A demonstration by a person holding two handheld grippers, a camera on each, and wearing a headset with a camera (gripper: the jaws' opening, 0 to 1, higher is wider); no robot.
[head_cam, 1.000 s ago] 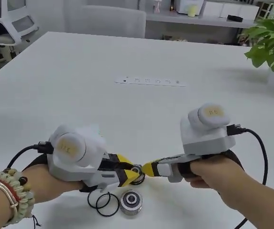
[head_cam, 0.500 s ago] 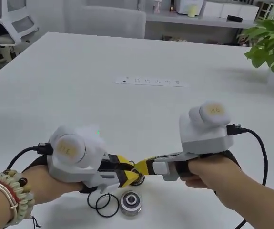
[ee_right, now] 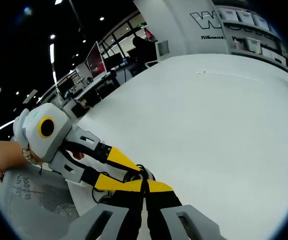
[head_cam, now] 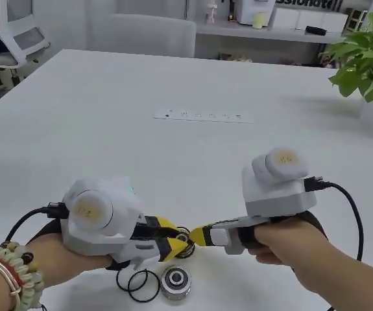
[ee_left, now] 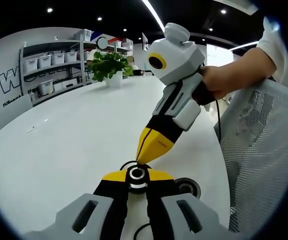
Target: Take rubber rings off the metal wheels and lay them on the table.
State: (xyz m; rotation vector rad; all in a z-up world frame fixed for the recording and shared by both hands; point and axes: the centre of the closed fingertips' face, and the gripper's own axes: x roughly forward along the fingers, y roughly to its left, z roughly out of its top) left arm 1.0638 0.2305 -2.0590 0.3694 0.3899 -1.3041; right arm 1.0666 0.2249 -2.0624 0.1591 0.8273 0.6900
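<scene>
1. Where the two sets of tongs meet, the held wheel sits just above the table, near its front edge – a small metal wheel with a bright hub.
2. A black rubber ring shows as a dark arc at that wheel's far rim.
3. Your left gripper has its yellow jaws clamped narrow on the held wheel, one on each side of it.
4. Your right gripper comes in from the opposite side, jaws pressed together, their point touching the wheel's rim at the ring. You cannot tell from these views whether the ring is nipped between them.
5. Just below the left gripper in the head view, two loose rings lie flat and overlapping on the table.
6. A second wheel lies right beside them, hub facing up.
7. Farther off, a white power strip lies mid-table – and a green plant stands at the far right.
</scene>
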